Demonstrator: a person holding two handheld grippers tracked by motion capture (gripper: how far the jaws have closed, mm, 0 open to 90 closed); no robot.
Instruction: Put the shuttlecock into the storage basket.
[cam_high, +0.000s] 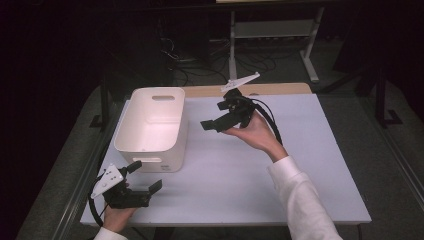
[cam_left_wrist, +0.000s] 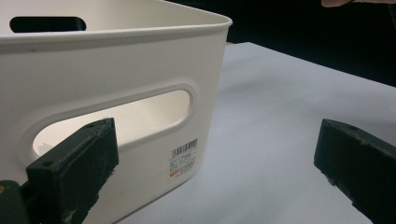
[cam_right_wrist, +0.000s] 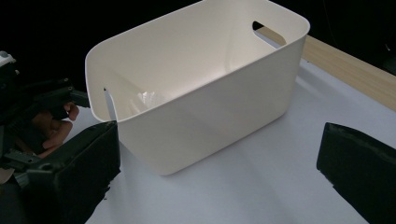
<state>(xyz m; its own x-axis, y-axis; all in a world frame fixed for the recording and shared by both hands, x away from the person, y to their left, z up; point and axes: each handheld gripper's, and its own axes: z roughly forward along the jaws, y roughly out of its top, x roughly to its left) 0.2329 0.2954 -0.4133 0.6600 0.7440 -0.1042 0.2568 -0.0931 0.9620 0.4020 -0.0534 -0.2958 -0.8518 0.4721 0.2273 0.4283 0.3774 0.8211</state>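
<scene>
- my left tongs (cam_high: 145, 176) sit low at the near left corner of the table (cam_high: 300, 150), jaws wide apart, holding nothing, one jaw level with the near handle slot (cam_left_wrist: 116, 121) of the white plastic bin (cam_high: 152, 125).
- my right tongs (cam_high: 212, 116) hover above the table just right of the bin, jaws also apart and empty, aimed at its long side.
- to grip well, i'd slide the left jaw into the slot and close on the wall, while the right tongs take the far rim (cam_right_wrist: 280, 18).
- the bin looks light, so it may skid or tilt.

A white plastic bin (cam_high: 152, 125) with cut-out handles stands upright, open-topped, on the table's left side.
</scene>
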